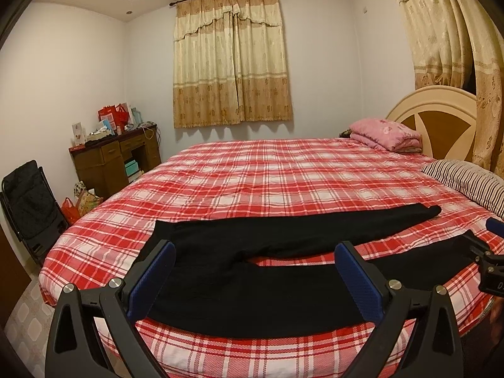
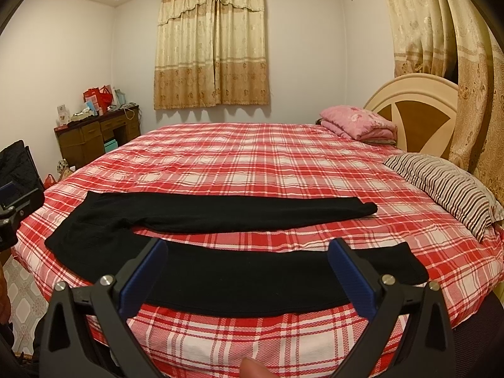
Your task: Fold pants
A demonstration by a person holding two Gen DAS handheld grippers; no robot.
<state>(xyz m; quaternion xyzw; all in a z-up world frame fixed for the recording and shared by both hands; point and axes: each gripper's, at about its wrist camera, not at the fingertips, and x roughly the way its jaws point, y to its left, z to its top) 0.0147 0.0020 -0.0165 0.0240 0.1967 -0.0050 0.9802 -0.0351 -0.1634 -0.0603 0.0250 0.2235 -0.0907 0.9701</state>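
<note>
Black pants (image 1: 252, 289) lie spread flat across the lower middle of both frames, on a bed (image 1: 283, 170) covered in red and white plaid. The two legs run toward the right, apart from each other, and the waist sits at the left. In the left wrist view the left gripper (image 1: 256, 278) hovers above the near leg, its blue-padded fingers (image 1: 359, 286) spread wide and holding nothing. In the right wrist view the right gripper (image 2: 249, 275) hangs over the same near leg (image 2: 252, 283), fingers likewise spread and empty. A striped pillow (image 2: 447, 186) rests at the right edge, a pink folded quilt (image 2: 359, 123) by the headboard (image 2: 419, 110).
</note>
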